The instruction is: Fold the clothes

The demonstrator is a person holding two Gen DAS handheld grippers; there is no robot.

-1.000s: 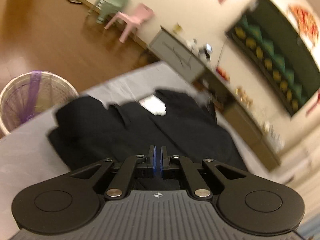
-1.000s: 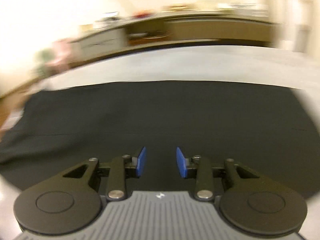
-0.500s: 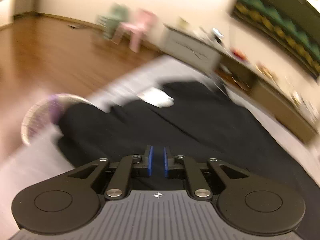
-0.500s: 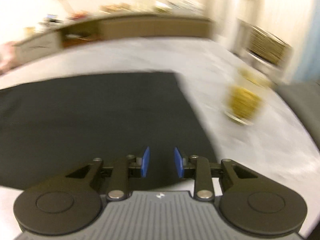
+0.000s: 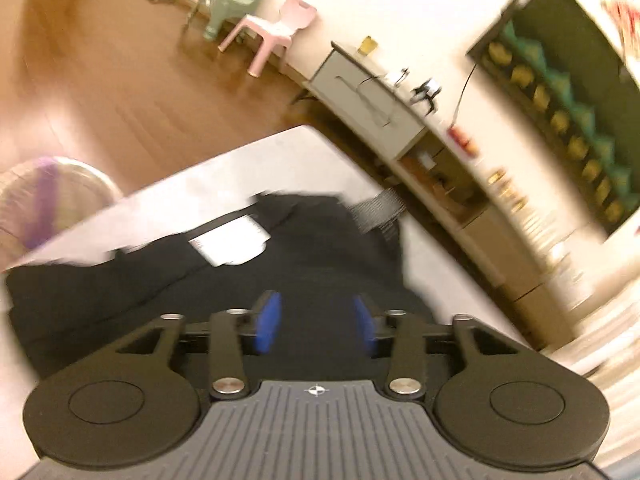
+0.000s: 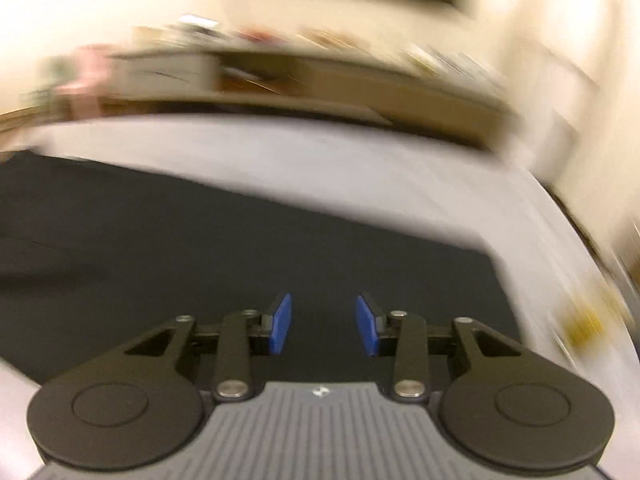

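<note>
— Where's the garment (image 5: 320,256)?

— Flat on the table (image 5: 224,172), its white label (image 5: 230,245) facing up, probably so edges are easy to reach.

— And the tools?

— Left gripper (image 5: 316,322) above it on the label's near side, jaws wide, empty. Right gripper (image 6: 323,323) well away from the label, also spread, holding nothing.

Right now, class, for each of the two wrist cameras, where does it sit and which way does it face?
Left wrist: sits on the left gripper, looking along its open blue fingers over the black garment with a white label, toward the pink chair and wood floor.
Right wrist: sits on the right gripper, fingers open, facing across the black garment and grey table to a blurred sideboard.
Shared: the garment, the table, the far wall's sideboard; only grippers show, no hands.
</note>
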